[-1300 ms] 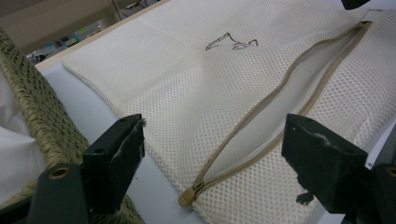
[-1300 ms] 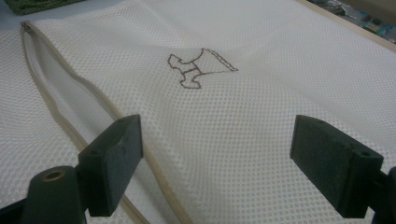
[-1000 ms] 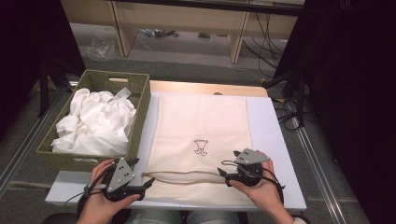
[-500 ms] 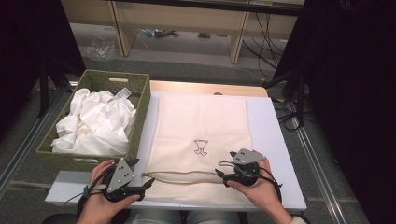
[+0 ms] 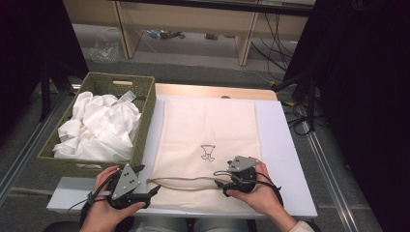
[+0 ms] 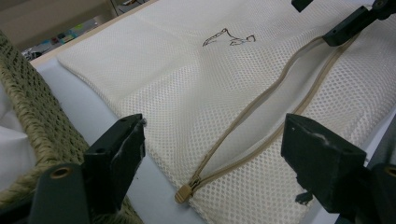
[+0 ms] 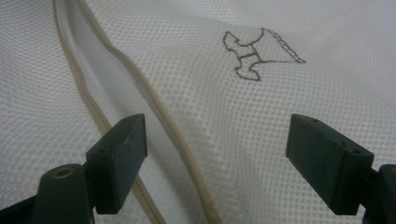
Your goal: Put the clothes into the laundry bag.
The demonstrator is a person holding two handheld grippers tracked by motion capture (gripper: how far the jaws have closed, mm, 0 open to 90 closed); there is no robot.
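Now the mesh laundry bag (image 5: 208,140) lies flat beneath both grippers, its open zipper (image 6: 261,116) running between the left gripper's (image 6: 215,154) wide-spread fingers (image 6: 116,158) and the right gripper's (image 7: 215,154), equally wide.

2 black grippers (image 5: 154,189), grey 3-cornered plates, trailing black cables

Grey carpet floor (image 5: 203,72) surrounds the table (image 5: 285,145); wooden shelving (image 5: 193,19) at twelve o'clock, cables (image 5: 275,43) trailing at one o'clock.

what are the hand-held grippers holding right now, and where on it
Nothing is held. Both the left hand-held gripper and the right hand-held gripper stand open over the mesh laundry bag, near its open zipper.
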